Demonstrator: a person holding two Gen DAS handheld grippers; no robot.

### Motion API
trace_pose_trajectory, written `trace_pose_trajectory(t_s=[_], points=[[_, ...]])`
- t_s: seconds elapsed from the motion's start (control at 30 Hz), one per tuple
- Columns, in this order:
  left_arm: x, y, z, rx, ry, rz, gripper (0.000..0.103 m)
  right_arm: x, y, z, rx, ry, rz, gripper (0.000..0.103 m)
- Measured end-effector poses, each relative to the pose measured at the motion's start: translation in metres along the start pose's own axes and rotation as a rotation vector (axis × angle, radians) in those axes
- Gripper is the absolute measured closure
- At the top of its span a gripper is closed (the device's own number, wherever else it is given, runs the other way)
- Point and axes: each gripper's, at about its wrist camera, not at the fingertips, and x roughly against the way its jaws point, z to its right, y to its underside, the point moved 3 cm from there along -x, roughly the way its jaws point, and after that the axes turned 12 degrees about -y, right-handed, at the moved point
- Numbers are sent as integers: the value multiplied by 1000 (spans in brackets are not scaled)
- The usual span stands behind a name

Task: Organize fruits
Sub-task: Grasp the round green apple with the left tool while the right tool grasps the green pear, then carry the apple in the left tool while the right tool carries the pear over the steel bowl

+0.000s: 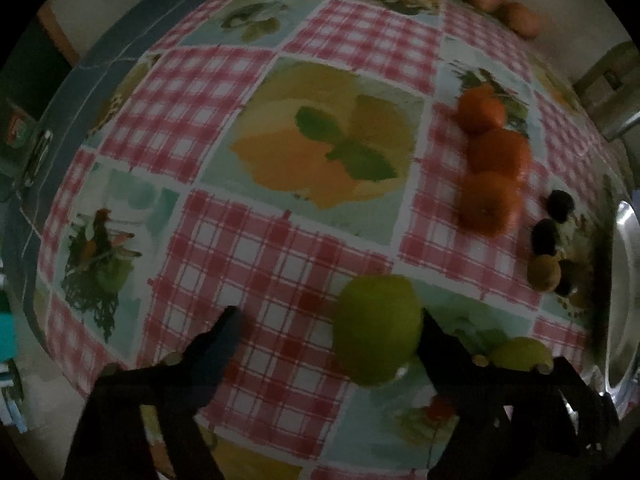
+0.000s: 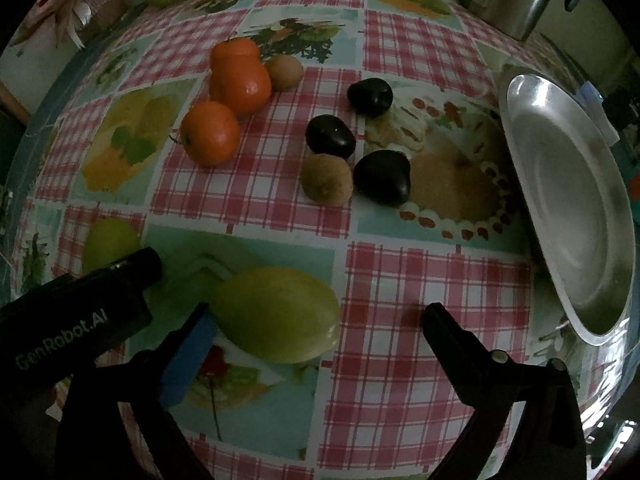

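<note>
Your left gripper (image 1: 326,328) has its fingers spread wide over the checked counter (image 1: 280,248); a green lemon (image 1: 378,328) sits between them, pressed close to the right finger (image 1: 440,344) and well apart from the left one. A second green lemon (image 1: 520,354) lies just beyond that right finger.

Your right gripper (image 2: 316,320) also has its fingers set wide, holding nothing. The larger green lemon (image 2: 276,314) rests on the counter against the blue-padded left finger (image 2: 192,344), apart from the right finger.

Ahead of the fingers lie three oranges (image 2: 240,84), two kiwis (image 2: 326,179) and three dark plums (image 2: 382,178). The steel plate (image 2: 568,200) stands ahead and to the right of the right finger.
</note>
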Motion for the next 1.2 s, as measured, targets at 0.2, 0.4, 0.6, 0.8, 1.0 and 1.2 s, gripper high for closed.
trace_pose_trajectory(t_s=[0.2,0.4,0.6,0.8,1.0,1.2], points=[[10,0,12,-20,62,9,55,11,-2,-6,29,-24,24,26],[12,0,20,-17,80,2,61,18,-5,-14,47,-71,36,48],[12,0,22,0,88,-4,61,20,-5,-16,38,-79,27,49],[15,4,3,16,109,-13,61,20,-5,-8,27,-99,25,49],[21,3,-2,34,132,-7,61,24,-5,-5,21,-117,28,49],[49,-1,-6,53,155,73,61,45,-8,-2,19,-101,97,49]])
